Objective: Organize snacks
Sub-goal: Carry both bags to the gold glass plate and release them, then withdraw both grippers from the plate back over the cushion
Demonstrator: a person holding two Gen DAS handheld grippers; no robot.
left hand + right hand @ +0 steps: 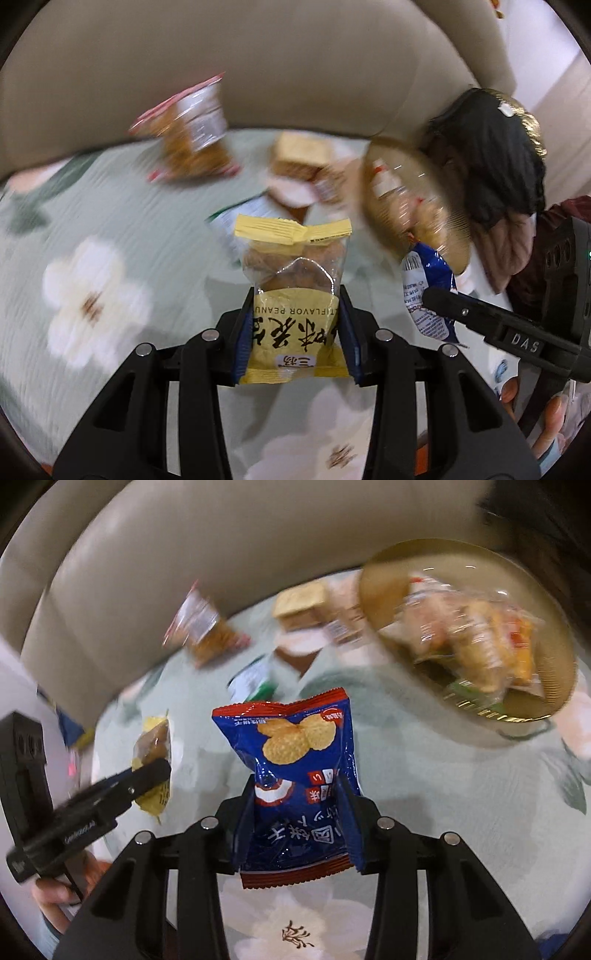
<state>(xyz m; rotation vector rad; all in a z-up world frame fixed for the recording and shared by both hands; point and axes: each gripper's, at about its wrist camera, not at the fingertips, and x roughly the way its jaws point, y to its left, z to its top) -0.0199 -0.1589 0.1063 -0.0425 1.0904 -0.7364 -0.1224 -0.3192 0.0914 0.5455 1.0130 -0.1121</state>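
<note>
My left gripper is shut on a yellow peanut snack packet and holds it above the green flowered cloth. My right gripper is shut on a blue cracker bag. Each gripper shows in the other's view: the right gripper with the blue bag, the left gripper with the yellow packet. A gold-rimmed plate with several wrapped snacks stands at the far right; in the left wrist view the plate is right of centre.
Loose snacks lie at the back of the cloth: a red-edged packet, a tan biscuit pack, a green and white packet. A beige sofa back rises behind. A dark bundle lies by the plate.
</note>
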